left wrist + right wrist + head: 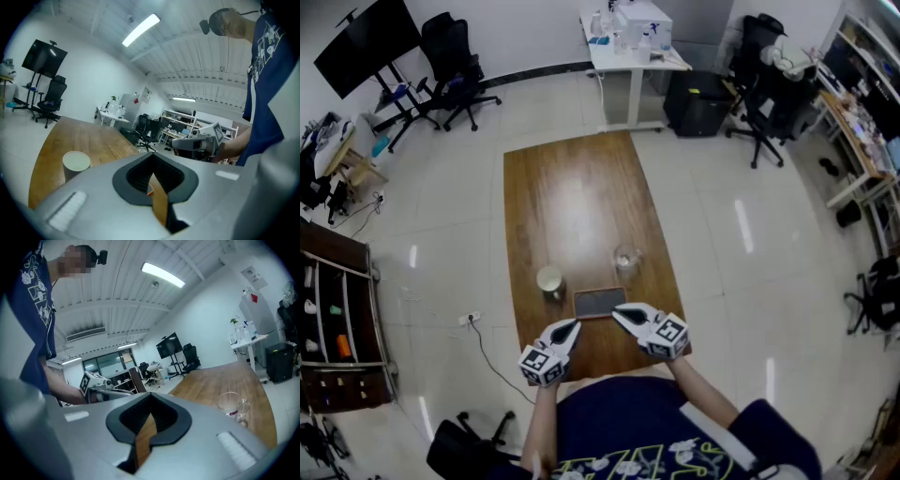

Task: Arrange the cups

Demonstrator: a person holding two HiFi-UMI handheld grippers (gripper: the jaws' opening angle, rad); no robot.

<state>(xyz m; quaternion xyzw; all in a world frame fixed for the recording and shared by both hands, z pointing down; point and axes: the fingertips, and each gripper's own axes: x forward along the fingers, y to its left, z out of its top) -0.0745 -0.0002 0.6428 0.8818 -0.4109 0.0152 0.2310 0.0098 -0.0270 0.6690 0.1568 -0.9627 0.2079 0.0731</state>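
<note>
While both grippers hover over the table's near edge, no cup is in hand; judged step: the approach, nothing yet arranged.

- Left gripper (573, 326): jaws pressed together, nothing between them; 7 o'clock of the dark slab (599, 302).
- Right gripper (619, 312): jaws likewise pressed together, empty; 5 o'clock of the slab.
- Paper cup (549, 279): upright on the wooden table (572, 197), just beside the slab at 10 o'clock.
- Glass cup (626, 260): clear, handled, upright, near the slab at 1 o'clock.

Next move, as judged: either gripper must spread its jaws before advancing towards 12 o'clock; the left suits the paper cup, the right the glass. A light pinch is advised on the paper wall.
</note>
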